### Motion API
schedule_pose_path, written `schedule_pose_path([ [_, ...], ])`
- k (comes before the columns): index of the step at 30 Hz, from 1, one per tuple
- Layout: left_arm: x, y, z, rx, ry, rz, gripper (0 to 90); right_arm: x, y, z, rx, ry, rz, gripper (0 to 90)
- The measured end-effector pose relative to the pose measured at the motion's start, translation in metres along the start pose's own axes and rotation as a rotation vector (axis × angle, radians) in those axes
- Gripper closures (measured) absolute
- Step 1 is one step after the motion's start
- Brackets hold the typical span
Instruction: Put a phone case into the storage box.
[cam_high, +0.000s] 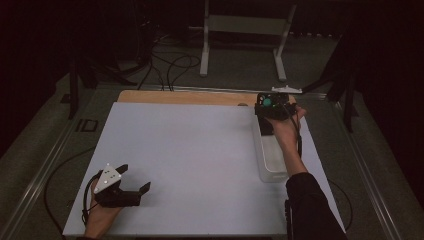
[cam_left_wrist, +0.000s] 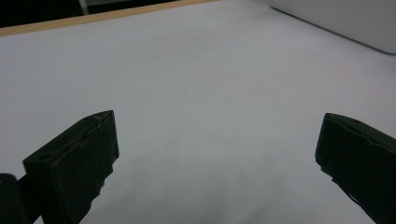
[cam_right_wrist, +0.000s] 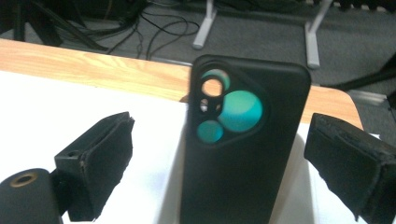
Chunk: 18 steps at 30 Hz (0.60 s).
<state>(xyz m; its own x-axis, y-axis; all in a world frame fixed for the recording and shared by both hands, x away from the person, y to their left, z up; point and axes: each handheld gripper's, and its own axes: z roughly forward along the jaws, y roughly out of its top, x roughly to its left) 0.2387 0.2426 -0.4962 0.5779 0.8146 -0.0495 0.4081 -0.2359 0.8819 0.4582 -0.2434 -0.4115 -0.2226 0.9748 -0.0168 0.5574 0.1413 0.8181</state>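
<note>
Looking down in high view: left gripper (cam_high: 134, 181) at lower left on white board (cam_high: 190, 150), jaws spread, nothing between. Right gripper (cam_high: 272, 107) at upper right, over far end of clear bin (cam_high: 272, 160).

Left gripper view: jaws wide apart over bare board (cam_left_wrist: 210, 93); bin corner (cam_left_wrist: 345, 21) at upper right.

Right gripper view: black phone case (cam_right_wrist: 245, 140) upright at centre frame between released jaws, gaps either side, wooden table edge (cam_right_wrist: 93, 65) behind.

Black phone case (cam_right_wrist: 243, 154), soft and matte, standing upright between the spread jaws of the right claw (cam_right_wrist: 219, 158), touching neither. Camera cutout near the top, showing teal through its round holes. Placed at the far end of a clear plastic bin (cam_high: 272, 167), near the far right of the tabletop (cam_high: 190, 150).
</note>
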Motion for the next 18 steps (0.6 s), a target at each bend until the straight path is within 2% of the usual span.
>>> schedule_pose_path([
  [5,0.000,0.000,-0.001,-0.008,0.001,-0.002,0.1,0.004,-0.008,-0.013,-0.029,0.047,0.002,7.8],
  [6,0.000,0.000,-0.001,-0.009,0.004,-0.003,0.1,0.006,-0.014,-0.020,-0.039,0.070,-0.003,7.8],
  [11,0.000,0.001,-0.001,-0.008,0.005,0.001,0.1,0.011,-0.025,-0.036,-0.064,0.104,-0.013,7.8],
  [12,-0.001,0.001,-0.001,-0.008,0.006,0.002,0.1,0.014,-0.031,-0.045,-0.076,0.133,-0.010,7.8],
  [17,-0.001,0.001,-0.001,-0.007,0.008,0.002,0.1,0.020,-0.041,-0.059,-0.098,0.177,-0.003,7.8],
  [18,-0.001,0.001,-0.001,-0.006,0.008,0.003,0.1,0.022,-0.046,-0.066,-0.113,0.196,0.000,7.8],
])
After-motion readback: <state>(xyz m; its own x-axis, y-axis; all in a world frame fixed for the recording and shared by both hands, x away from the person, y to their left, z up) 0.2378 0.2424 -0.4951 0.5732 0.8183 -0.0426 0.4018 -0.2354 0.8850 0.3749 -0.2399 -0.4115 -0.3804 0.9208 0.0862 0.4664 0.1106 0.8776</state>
